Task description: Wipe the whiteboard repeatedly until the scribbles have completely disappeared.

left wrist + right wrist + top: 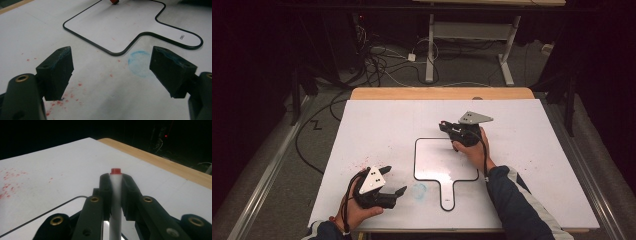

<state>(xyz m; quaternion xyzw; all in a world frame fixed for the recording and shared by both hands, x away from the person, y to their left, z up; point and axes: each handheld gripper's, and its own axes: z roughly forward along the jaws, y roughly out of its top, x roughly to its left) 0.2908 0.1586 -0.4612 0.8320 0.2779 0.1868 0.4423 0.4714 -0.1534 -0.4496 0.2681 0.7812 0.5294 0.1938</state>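
Nearest the lens in the right gripper view, the right gripper (116, 182) had its two black jaws clamped on a white marker (115, 202) with a red end (115, 171). The marker's lower length ran out of that picture at the bottom edge, so its full length could not be made out. In the high view the right gripper (446, 126) sat over the upper right corner of the paddle-shaped black outline (414, 160), and the person's hand and the grey plate (475, 118) covered most of it; the marker itself was too small to tell there. In the left gripper view a small red tip (114, 2) showed at the top edge, cut off by the frame.

The left gripper (393, 181) rested near the front left of the white sheet (377, 125), well apart from the right one, its jaws wide apart with nothing between them. Beside it lay a faint blue smudge (139, 62) and scattered red specks (62, 98).
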